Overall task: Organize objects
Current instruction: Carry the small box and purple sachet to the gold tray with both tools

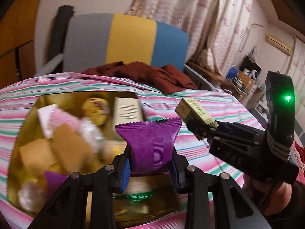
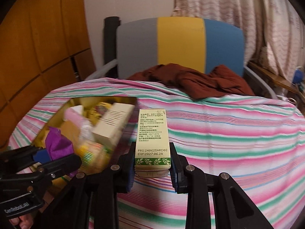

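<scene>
In the left wrist view my left gripper is shut on a purple crinkle-edged snack packet, held upright above the near part of an open gold box. To its right, my right gripper holds a small cream carton with green print over the striped cloth. The right wrist view shows that gripper shut on the cream carton, with its printed face up. The left gripper and purple packet are at the left, over the gold box.
The gold box holds several blurred items: a pale carton, a pink pack, a yellow packet and biscuits. It rests on a pink and green striped cloth. Behind lie a maroon garment and a grey, yellow and blue chair back.
</scene>
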Motion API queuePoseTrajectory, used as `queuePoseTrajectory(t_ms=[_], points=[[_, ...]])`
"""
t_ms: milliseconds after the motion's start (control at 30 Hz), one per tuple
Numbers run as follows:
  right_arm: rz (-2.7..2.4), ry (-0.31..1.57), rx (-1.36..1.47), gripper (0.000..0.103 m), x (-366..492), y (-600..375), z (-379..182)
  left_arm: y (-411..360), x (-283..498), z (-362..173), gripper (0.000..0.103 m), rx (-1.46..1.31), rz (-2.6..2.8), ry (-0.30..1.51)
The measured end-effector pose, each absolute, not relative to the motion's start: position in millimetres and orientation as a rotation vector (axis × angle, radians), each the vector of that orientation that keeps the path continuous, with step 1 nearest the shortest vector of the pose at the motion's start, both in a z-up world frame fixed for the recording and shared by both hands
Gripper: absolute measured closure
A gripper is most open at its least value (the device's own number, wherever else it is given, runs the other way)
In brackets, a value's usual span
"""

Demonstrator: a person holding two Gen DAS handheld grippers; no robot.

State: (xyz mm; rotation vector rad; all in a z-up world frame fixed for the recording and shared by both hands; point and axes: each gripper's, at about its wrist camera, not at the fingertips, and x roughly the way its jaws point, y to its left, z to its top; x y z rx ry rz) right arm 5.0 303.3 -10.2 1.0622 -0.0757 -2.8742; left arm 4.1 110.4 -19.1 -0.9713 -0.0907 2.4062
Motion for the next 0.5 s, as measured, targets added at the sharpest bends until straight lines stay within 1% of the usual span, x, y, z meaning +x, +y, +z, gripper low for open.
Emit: queuePoseTrajectory(t_ms=[267, 500], points=[[-2.744, -0.049, 1.046, 0.073, -26, 240, -4, 38, -19, -26, 0.069, -1.005, 2.534, -0.215], [-2.681, -0.051, 1.100, 0.072, -53, 200, -13, 3, -50, -43, 0.069, -1.125, 2.589, -0.248]])
